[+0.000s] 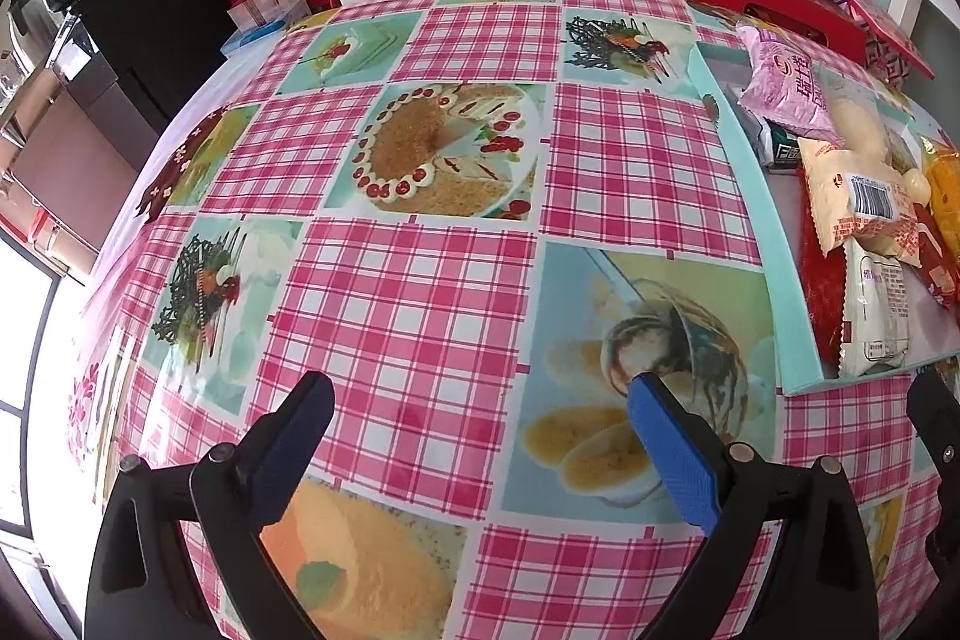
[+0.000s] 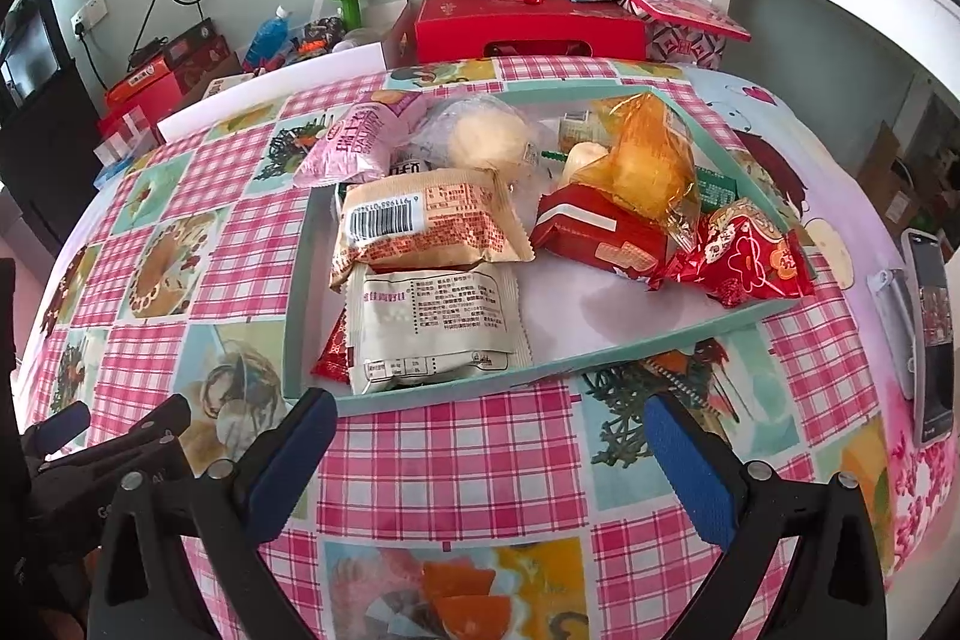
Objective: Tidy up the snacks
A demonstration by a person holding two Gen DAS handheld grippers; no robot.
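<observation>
Right gripper (image 2: 489,421) jaws spread, gripping nothing; teal tray (image 2: 606,361) of snack packets (image 2: 435,322) lies just ahead; left gripper (image 1: 480,409) likewise spread, tray (image 1: 780,292) ahead to its right.

Wide stretch of bare tabletop (image 1: 420,280) ahead of the left tool (image 1: 480,424), nothing blocking there. Before the right tool (image 2: 489,430) the teal tray's (image 2: 297,280) near wall crosses the path, snack packets (image 2: 432,322) piled behind it. A phone (image 2: 930,328) lies at the right edge; red boxes (image 2: 528,24) line the back.
</observation>
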